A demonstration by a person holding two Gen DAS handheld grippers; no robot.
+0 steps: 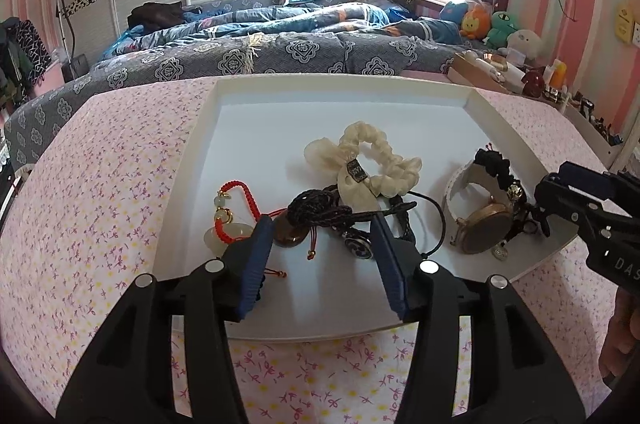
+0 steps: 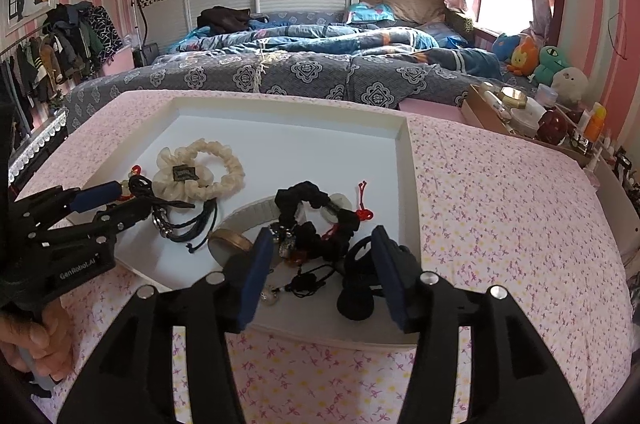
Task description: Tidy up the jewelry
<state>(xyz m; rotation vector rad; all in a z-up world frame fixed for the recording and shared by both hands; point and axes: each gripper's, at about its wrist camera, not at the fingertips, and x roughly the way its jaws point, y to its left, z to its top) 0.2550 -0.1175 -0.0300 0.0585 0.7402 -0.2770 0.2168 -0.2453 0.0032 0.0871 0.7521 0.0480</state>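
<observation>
While both grippers hang over the near edge of the white tray (image 1: 500, 120), which sits on a pink floral tablecloth (image 1: 100, 184), neither one grips anything. The left gripper (image 1: 320, 224) stands about half open, its blue pads (image 1: 256, 256) apart on either side of a tangle of black cord bracelets (image 1: 320, 208), with no pad visibly pressing on them. Just left of that pile lies a red cord bracelet (image 1: 230, 204) with pale beads. Behind it rests a cream scrunchie (image 1: 372, 160), and to the right a gold-cased watch (image 1: 484, 228) on a white strap.

The right gripper (image 2: 320, 248) is likewise half spread, its fingers straddling a black scrunchie (image 2: 316, 220) tangled with a red knot and small charms; whether the pads touch it cannot be told. A dark round piece (image 2: 356, 296) lies by the right pad, near the tray's front rim. A hand (image 2: 36, 344) holds the left gripper's handle at the lower left of the right wrist view.
</observation>
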